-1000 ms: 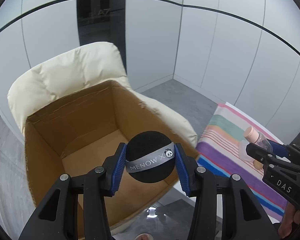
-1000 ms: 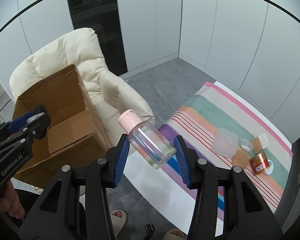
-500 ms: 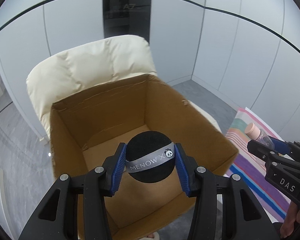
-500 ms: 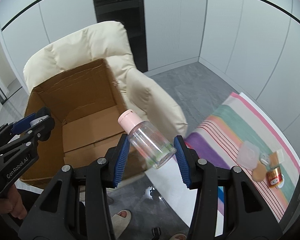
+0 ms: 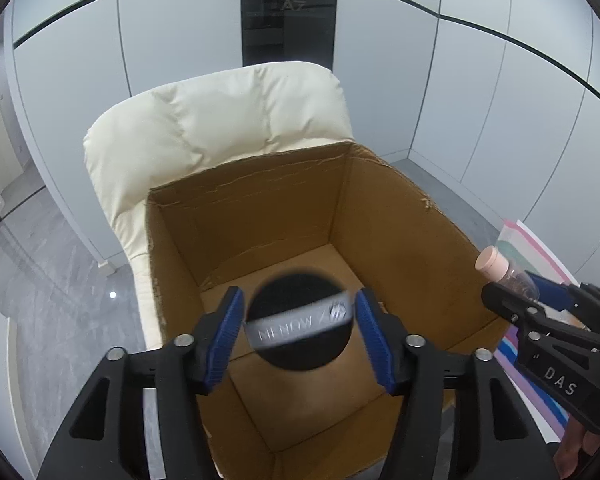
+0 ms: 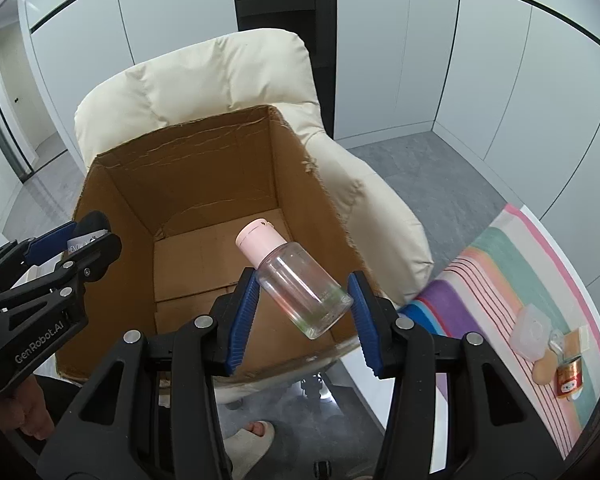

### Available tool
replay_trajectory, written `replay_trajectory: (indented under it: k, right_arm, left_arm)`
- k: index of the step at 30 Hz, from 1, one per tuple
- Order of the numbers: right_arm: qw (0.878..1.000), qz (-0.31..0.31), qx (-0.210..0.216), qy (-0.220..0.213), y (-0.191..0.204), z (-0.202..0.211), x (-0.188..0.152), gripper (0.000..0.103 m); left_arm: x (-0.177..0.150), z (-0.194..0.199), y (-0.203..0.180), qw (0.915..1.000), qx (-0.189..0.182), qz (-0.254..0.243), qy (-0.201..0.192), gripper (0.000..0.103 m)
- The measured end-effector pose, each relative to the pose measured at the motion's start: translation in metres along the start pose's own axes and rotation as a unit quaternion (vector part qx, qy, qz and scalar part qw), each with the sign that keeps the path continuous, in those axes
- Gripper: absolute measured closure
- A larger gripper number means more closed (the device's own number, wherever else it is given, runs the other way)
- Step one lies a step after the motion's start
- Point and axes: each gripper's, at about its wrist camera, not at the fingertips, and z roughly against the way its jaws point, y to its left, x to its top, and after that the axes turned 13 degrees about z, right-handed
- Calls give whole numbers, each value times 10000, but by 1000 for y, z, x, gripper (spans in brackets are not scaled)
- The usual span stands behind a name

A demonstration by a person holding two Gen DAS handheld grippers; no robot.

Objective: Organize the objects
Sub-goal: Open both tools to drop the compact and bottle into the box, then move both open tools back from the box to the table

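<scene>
An open cardboard box (image 5: pixel 412 240) stands on a cream armchair (image 5: pixel 220 120); it also shows in the right wrist view (image 6: pixel 204 176). My left gripper (image 5: pixel 300 332) is over the box with its jaws spread; a black round puff with a grey MENOW band (image 5: pixel 300 322) hangs blurred between them, with a gap on each side. My right gripper (image 6: pixel 302 302) is over the box's right front corner, and a clear bottle with a pink cap (image 6: pixel 296 280) sits tilted between its jaws with small gaps showing. The bottle also shows in the left wrist view (image 5: pixel 504 272).
A striped cloth (image 6: pixel 512 264) lies at the right with a clear plastic lid (image 6: pixel 530 332), a beige sponge (image 6: pixel 544 368) and a small red-gold tin (image 6: pixel 568 374). White wall panels stand behind the chair. A slippered foot (image 6: pixel 252 436) is on the grey floor below.
Both grippers moved left over the box. The left jaws widened and the puff is blurred and loose between them. The right jaws also widened around the bottle.
</scene>
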Motion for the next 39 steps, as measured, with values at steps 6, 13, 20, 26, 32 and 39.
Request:
replay_trajectory:
  k: [6, 13, 20, 26, 32, 39]
  right_arm:
    - [10000, -21, 78, 40, 4, -11, 3, 55]
    - [10000, 70, -49, -43, 10, -12, 6, 36]
    - [9998, 28, -174, -109, 4, -8, 7, 17]
    - [9992, -88, -360, -145, -9, -2, 2, 4]
    - [9979, -250, -586, -92, -30, 3, -6, 0]
    - [9955, -530, -782, -36, -60, 10, -21, 0]
  left_arm:
    - [1, 0, 7, 9995, 290, 88, -105, 13]
    - [3, 1, 13, 9991, 354, 159, -169, 4]
    - [4, -3, 10, 9991, 368, 134, -173, 3]
    - [5, -6, -1, 9992, 357, 116, -143, 0]
    - [2, -9, -21, 9995, 269, 0, -144, 0]
    - [-3, -16, -49, 9998, 134, -145, -54, 0]
